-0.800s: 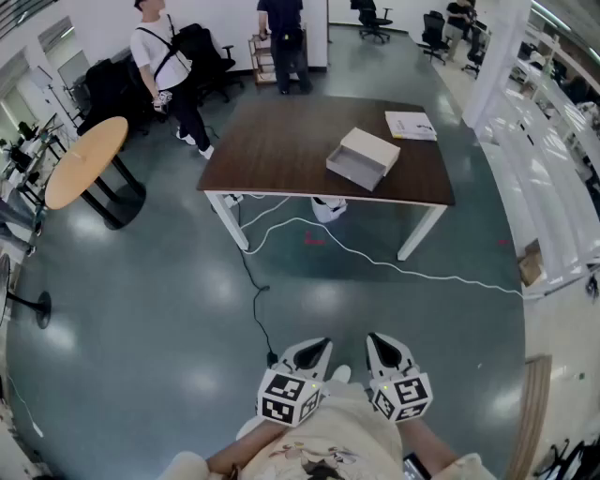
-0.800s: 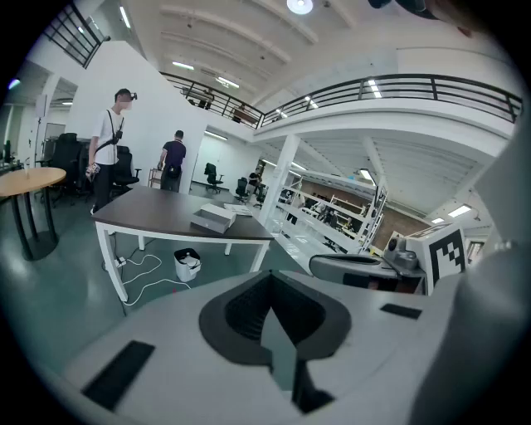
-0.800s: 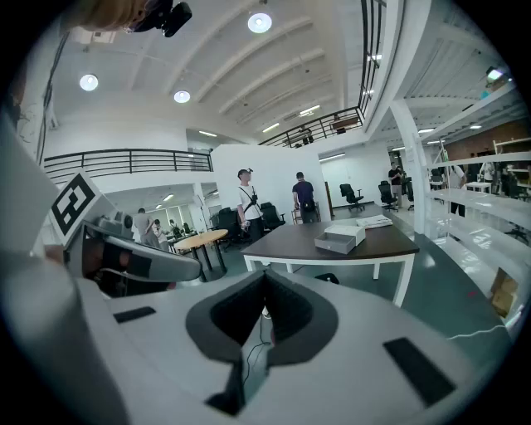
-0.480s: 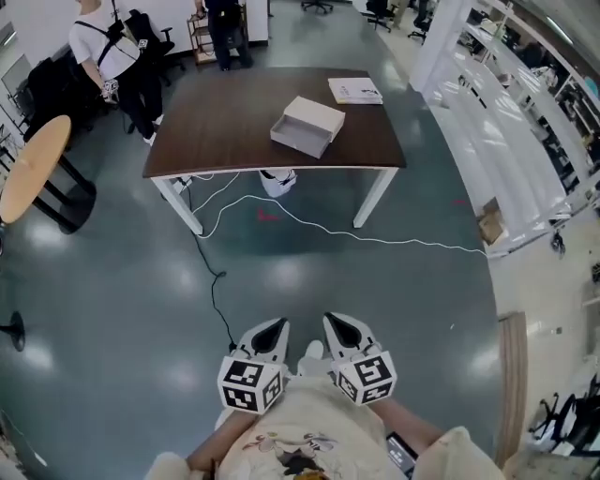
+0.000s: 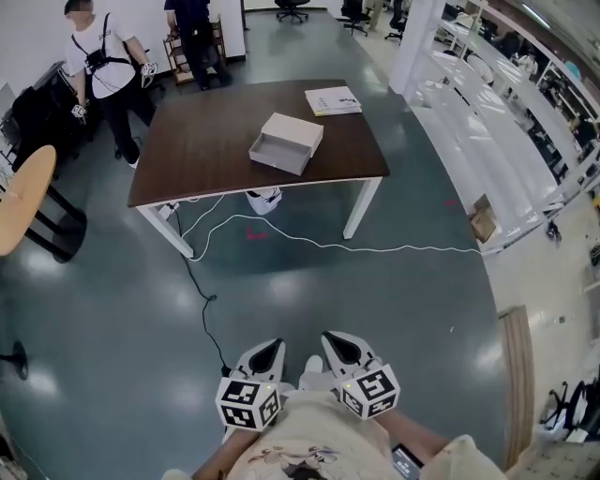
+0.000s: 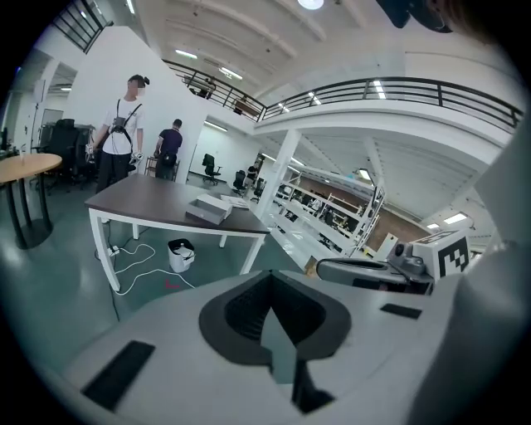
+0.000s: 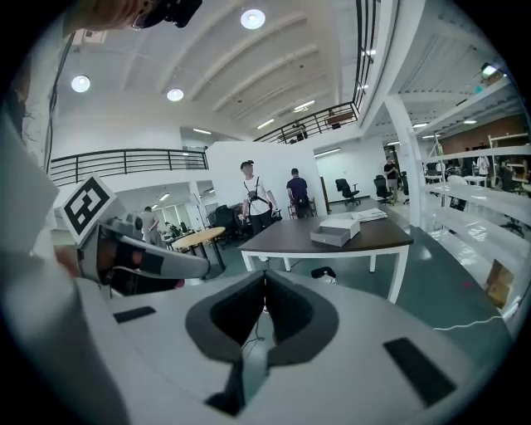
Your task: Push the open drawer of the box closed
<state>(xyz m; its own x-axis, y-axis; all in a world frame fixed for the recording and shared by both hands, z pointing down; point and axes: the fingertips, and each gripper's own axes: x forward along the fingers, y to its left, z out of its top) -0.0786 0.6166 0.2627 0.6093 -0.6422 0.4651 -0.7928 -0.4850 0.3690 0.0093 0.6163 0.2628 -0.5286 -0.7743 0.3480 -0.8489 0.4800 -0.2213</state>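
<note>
The left hand-held gripper (image 5: 270, 349) is pressed together with nothing between its pads, and the right hand-held gripper (image 5: 334, 339) just beside it looks the same, closed and empty. Both are held low in front of the person, well apart from the work.

The box (image 5: 292, 131) lies on the dark bench (image 5: 206, 159) at about 12 o'clock from them. Its drawer (image 5: 278, 155) is drawn out toward 7 o'clock, facing the near edge. By my judgement the step in hand is only the approach.

To do it well, walk up to that near edge and stand square to the drawer front. Keep one closed tip flat on the middle of the front and push along the slide line toward 1 o'clock. An off-centre push would likely skew the drawer or spin the box. The shell looks light and may skate across the top, so the other tip should steady its far side.

At 9 o'clock stands a round wooden table (image 5: 21, 202), clear of the route. A person (image 5: 98, 66) stands at the bench's 10 o'clock corner and a second person (image 5: 192, 28) beyond.

A black cable (image 5: 200, 298) and a white cable (image 5: 375, 249) cross the floor between the grippers and the bench: a likely trip risk. A small bin (image 5: 265, 199) sits under the bench, a booklet (image 5: 332, 100) lies at the box's 1 o'clock, and shelving (image 5: 487, 112) runs along at 2 o'clock.
</note>
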